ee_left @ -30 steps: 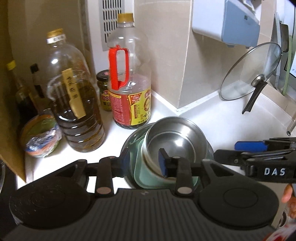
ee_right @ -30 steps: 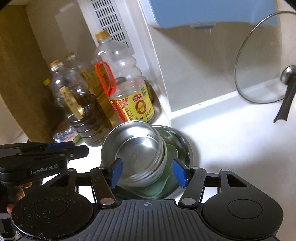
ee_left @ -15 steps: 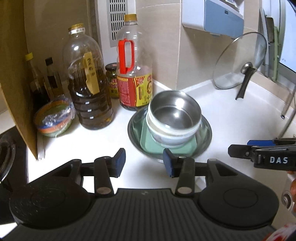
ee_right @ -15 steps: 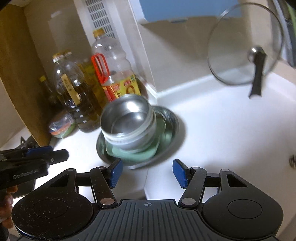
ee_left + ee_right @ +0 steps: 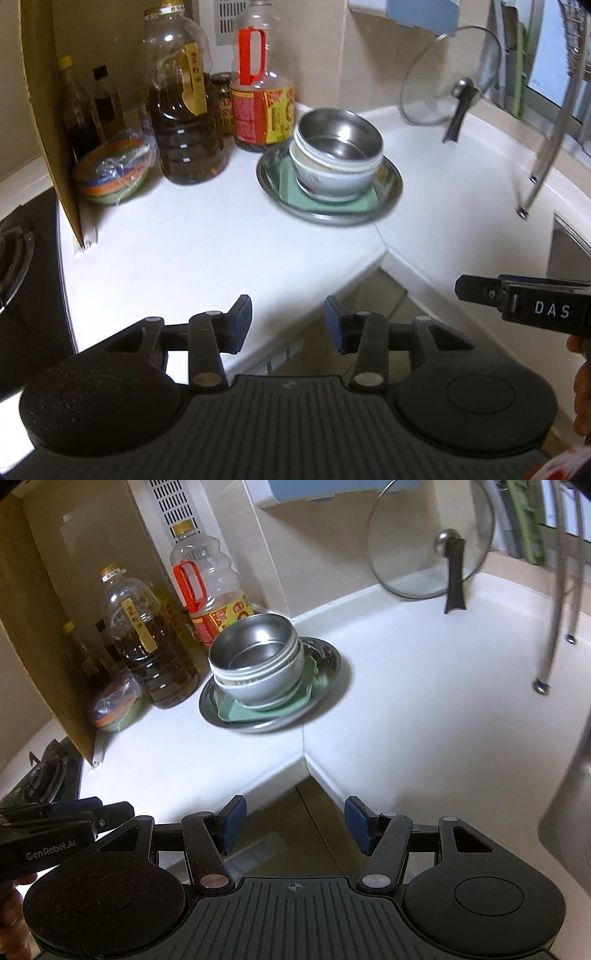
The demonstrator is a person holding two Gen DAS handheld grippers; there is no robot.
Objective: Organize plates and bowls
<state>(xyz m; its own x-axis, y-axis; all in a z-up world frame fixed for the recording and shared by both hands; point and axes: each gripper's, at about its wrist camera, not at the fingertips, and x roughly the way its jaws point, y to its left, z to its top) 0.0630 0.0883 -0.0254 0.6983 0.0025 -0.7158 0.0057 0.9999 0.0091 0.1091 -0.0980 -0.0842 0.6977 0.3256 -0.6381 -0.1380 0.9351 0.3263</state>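
Observation:
A steel bowl (image 5: pixel 340 136) sits nested in a white bowl (image 5: pixel 332 181), on a green square plate (image 5: pixel 295 194), on a round steel plate (image 5: pixel 391 184). The stack stands on the white counter by the bottles. It also shows in the right wrist view: steel bowl (image 5: pixel 255 646), green plate (image 5: pixel 229 710), steel plate (image 5: pixel 332 661). My left gripper (image 5: pixel 288 323) is open and empty, well back from the stack at the counter's front edge. My right gripper (image 5: pixel 293 823) is open and empty, also back past the counter corner.
Oil bottles (image 5: pixel 181 110) and a red-handled bottle (image 5: pixel 258 92) stand behind the stack. A wrapped bowl (image 5: pixel 114 171) sits at left by a cardboard panel (image 5: pixel 44 110). A glass lid (image 5: pixel 447 74) leans on the wall. A gas hob (image 5: pixel 14 251) is at far left, a sink (image 5: pixel 569 812) at right.
Both grippers have pulled back from the bowl stack toward the counter's front edge. The stack stays put, free of the fingers.

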